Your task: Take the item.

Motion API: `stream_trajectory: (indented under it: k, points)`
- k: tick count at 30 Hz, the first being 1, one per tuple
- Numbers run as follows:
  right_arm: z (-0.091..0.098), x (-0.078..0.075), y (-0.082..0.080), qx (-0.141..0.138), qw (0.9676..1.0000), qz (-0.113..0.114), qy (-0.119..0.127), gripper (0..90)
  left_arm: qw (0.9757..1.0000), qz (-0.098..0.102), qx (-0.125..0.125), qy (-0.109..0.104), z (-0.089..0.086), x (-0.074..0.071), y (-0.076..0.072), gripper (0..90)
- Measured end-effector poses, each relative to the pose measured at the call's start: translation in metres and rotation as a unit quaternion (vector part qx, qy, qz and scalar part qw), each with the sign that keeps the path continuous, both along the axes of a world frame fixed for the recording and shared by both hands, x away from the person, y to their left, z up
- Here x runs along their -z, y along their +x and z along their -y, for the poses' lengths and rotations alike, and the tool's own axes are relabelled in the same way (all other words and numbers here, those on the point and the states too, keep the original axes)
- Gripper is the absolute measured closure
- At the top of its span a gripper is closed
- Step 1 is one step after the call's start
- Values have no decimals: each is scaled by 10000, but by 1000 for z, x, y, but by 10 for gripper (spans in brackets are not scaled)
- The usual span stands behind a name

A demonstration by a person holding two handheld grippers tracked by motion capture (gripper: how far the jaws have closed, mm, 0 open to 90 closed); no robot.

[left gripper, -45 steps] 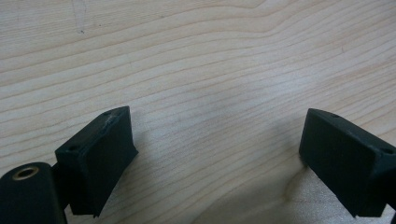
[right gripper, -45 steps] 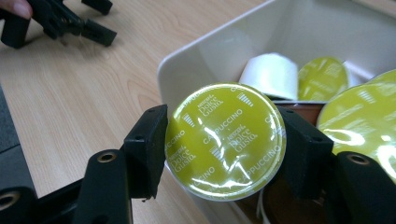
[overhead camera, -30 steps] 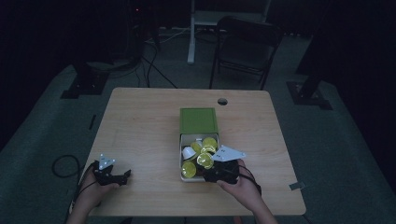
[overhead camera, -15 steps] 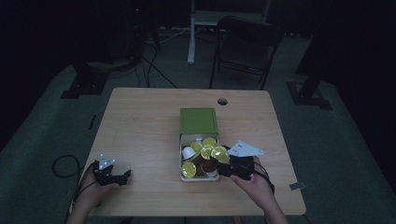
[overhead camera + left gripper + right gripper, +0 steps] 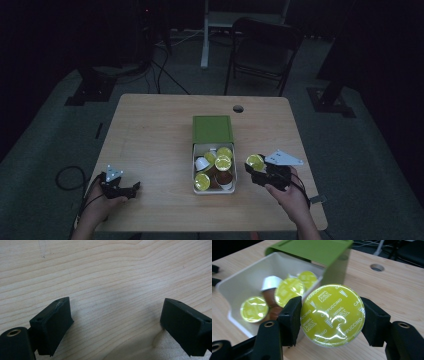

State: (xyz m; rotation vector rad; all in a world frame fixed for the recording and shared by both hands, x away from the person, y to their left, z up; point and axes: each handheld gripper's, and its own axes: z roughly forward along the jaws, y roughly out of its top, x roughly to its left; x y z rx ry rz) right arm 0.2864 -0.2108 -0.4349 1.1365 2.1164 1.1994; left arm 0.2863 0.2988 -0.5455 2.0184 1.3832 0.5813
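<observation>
A white box [image 5: 195,170] with a green lid [image 5: 212,129] stands mid-table and holds several coffee capsules [image 5: 223,162] with yellow-green foil tops. My right gripper [image 5: 256,169] sits just right of the box, shut on one such capsule [image 5: 255,161]. In the right gripper view that capsule [image 5: 332,315] reads "Cappuccino" and is clamped between both pads, with the box [image 5: 244,280] behind it. My left gripper [image 5: 121,189] rests near the table's front left, open. Its pads [image 5: 53,322] stand wide apart over bare wood.
The wooden table [image 5: 150,135] has a cable hole [image 5: 238,108] near its far edge. A folding chair [image 5: 260,47] and stand legs are on the dark floor beyond. A cable [image 5: 65,175] trails off the left side.
My right gripper has lifted a capsule out of the box and carried it to the right, past the box's right wall. The left gripper has stayed put.
</observation>
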Motion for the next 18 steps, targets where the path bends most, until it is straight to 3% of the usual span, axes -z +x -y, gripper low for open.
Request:
stream_trajectory:
  k: [7,18]
  points:
    - [15,9,2,228,9997,-47,-55,397,10000,1,-1,-1,0,0,0,103]
    - [45,35,7,758,9966,-171,-258,397,10000,4,-4,-5,0,0,0,103]
